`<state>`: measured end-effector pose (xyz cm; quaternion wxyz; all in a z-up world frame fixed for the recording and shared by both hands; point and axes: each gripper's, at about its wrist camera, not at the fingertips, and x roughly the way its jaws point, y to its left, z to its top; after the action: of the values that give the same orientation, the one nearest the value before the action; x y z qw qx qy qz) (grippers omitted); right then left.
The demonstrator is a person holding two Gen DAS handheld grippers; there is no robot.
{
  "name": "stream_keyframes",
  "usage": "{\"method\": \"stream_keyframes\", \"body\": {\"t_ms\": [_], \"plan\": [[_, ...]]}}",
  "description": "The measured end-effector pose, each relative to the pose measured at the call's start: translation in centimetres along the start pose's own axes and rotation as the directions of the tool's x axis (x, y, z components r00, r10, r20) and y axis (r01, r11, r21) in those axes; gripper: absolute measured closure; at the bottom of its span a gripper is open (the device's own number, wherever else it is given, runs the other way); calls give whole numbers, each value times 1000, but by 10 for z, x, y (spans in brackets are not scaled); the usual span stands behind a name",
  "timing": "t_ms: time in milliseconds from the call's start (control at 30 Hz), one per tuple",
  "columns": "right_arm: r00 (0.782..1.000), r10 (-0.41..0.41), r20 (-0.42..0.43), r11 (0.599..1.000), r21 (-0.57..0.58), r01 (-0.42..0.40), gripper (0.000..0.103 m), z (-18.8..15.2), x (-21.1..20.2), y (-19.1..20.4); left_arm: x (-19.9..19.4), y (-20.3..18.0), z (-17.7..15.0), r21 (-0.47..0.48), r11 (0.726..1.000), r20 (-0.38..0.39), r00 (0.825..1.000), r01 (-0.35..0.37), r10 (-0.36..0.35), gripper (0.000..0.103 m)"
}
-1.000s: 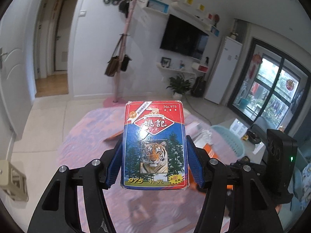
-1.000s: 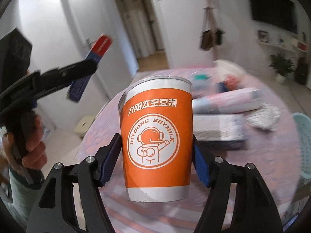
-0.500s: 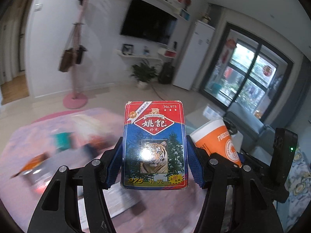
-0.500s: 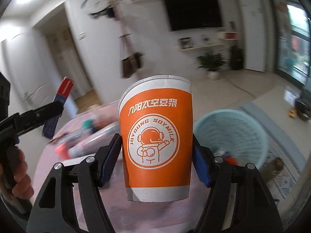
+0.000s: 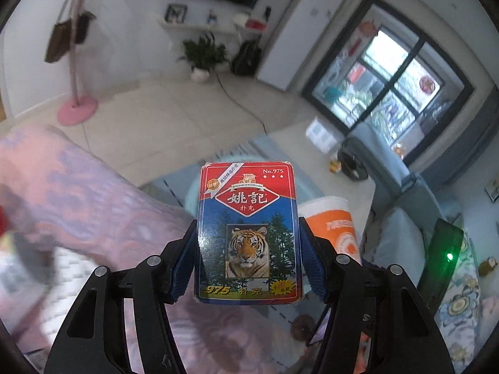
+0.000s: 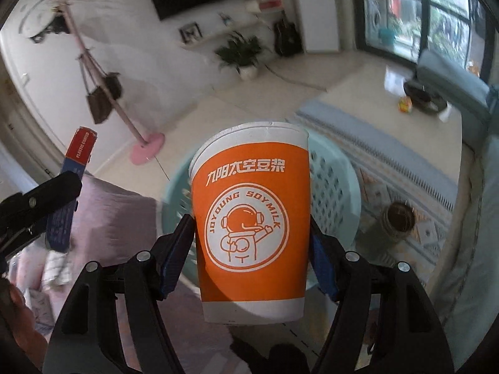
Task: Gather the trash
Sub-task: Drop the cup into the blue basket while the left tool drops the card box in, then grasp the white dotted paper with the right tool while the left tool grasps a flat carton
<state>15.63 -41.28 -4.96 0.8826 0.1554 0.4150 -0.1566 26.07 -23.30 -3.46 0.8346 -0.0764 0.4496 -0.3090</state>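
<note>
Two pieces of trash are travelling toward the basket [image 6: 336, 187] at once. Clamping the playing-card box [image 5: 248, 233] by its long edges, the left gripper [image 5: 248, 265] is standing partly open around the box and holding it upright over the near edge of the pink-covered table [image 5: 78, 193]. Squeezing the orange paper cup [image 6: 251, 227] at its lower sides, the right gripper [image 6: 252, 249] is carrying it directly above the pale green basket on the floor rug [image 6: 389, 162], probably so the cup falls inside when let go.
</note>
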Motion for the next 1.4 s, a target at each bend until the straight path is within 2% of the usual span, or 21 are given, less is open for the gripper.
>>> {"method": "stream_keyframes", "body": {"t_ms": [167, 267, 333, 600, 800, 967, 1167, 1300, 1400], "plan": [[997, -32, -63, 998, 47, 35, 35, -3, 29, -20, 30, -5, -6, 33, 999, -63, 998, -7, 9, 43], [997, -28, -67, 997, 73, 33, 35, -6, 28, -26, 31, -10, -6, 45, 999, -68, 998, 7, -4, 36], [998, -22, -63, 996, 80, 27, 34, -5, 25, -31, 25, -8, -7, 43, 999, -55, 998, 19, -16, 32], [1000, 9, -9, 998, 61, -8, 35, -9, -11, -27, -22, -20, -12, 53, 998, 33, 999, 37, -39, 33], [992, 83, 98, 996, -48, -79, 40, -13, -68, 13, -80, -22, -26, 66, 997, 124, 992, 31, -39, 33], [968, 187, 168, 970, -187, -155, 50, -26, -110, 64, -139, -6, -50, 59, 998, 207, 978, -2, -10, 33], [954, 261, 147, 921, -333, -200, 62, -46, -125, 126, -200, 40, -77, -36, 997, 273, 959, -70, 77, 33], [950, 299, 92, 888, -391, -242, 62, -60, -116, 165, -221, 77, -94, -91, 982, 258, 949, -165, 183, 33], [953, 297, 53, 879, -405, -252, 62, -66, -104, 182, -227, 108, -108, -139, 970, 221, 948, -201, 228, 33]]}}
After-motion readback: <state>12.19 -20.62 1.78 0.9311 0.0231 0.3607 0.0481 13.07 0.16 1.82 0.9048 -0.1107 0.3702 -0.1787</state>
